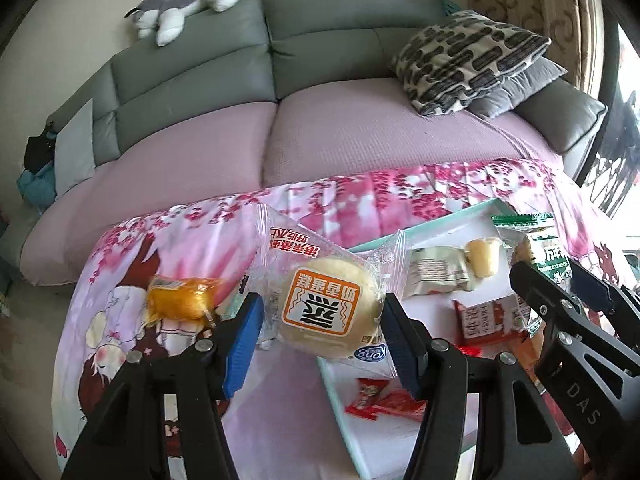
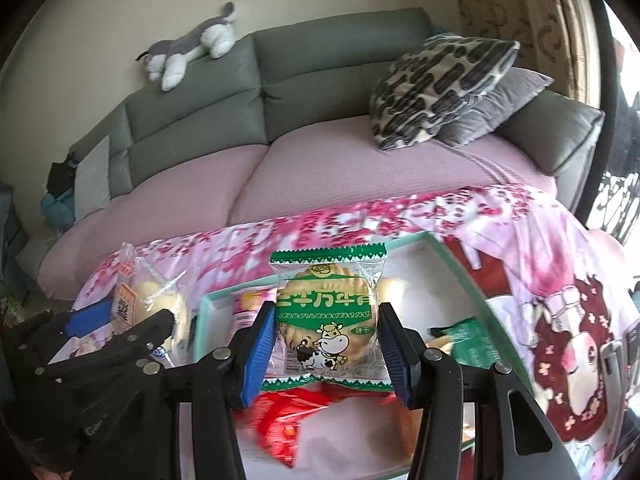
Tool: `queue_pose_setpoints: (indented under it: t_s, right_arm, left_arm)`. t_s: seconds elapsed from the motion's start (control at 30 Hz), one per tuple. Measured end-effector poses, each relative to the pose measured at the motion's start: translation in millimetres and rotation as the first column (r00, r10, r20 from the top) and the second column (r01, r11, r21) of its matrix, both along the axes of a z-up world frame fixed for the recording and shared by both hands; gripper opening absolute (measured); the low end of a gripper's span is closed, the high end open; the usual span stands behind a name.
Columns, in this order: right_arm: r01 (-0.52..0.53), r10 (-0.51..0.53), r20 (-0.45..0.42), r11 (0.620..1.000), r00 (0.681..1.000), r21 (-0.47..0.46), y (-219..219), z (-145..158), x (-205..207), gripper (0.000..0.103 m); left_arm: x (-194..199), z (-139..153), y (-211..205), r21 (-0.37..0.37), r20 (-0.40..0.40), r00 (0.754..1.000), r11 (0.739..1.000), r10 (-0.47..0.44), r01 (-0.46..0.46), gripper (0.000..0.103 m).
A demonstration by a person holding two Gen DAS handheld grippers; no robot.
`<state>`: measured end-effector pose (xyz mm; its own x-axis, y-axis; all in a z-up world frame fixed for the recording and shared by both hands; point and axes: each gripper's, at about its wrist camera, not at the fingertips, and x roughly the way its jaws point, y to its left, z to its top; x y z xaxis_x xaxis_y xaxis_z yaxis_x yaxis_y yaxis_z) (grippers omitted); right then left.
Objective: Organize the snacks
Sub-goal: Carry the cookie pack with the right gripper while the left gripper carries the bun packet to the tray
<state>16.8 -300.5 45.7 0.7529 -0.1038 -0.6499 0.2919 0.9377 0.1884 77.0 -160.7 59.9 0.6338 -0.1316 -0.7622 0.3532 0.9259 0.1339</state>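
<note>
**Snack sorting: both grippers loaded**

Left gripper (image 1: 322, 328): fingers clenched on a wrapped steamed cake (image 1: 330, 312), held above the near-left corner of the tray (image 1: 340, 408).
Right gripper (image 2: 326, 346): fingers clenched on a green-wrapped biscuit (image 2: 328, 316), over the tray.
Orange pastry (image 1: 182, 300): on the floral-covered bench (image 1: 120, 340), at 9 o'clock of the cake.

Both wrist views look steeply down, close over the tray (image 1: 340, 412), sharing the sofa (image 2: 320, 80) beyond.
</note>
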Motion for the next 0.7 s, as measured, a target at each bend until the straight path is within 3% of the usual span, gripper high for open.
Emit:
queue_pose_setpoints:
  t_s: [0.27,0.7]
  right_arm:
    - [0.087,-0.087,-0.018,0.996,0.996,-0.014,-37.6,-8.6,-7.8,0.053]
    - [0.127,-0.127,-0.015,0.991,0.992,-0.031,-62.0,-16.3,-12.0,0.053]
  left_arm:
    - [-2.4,-2.1,-37.1,0.032,-0.012,1.000,0.999,-0.027,0.027,0.061]
    - [-5.6,-8.6,-73.7,0.084,-0.029,0.999,0.996,-0.039,0.041,0.061]
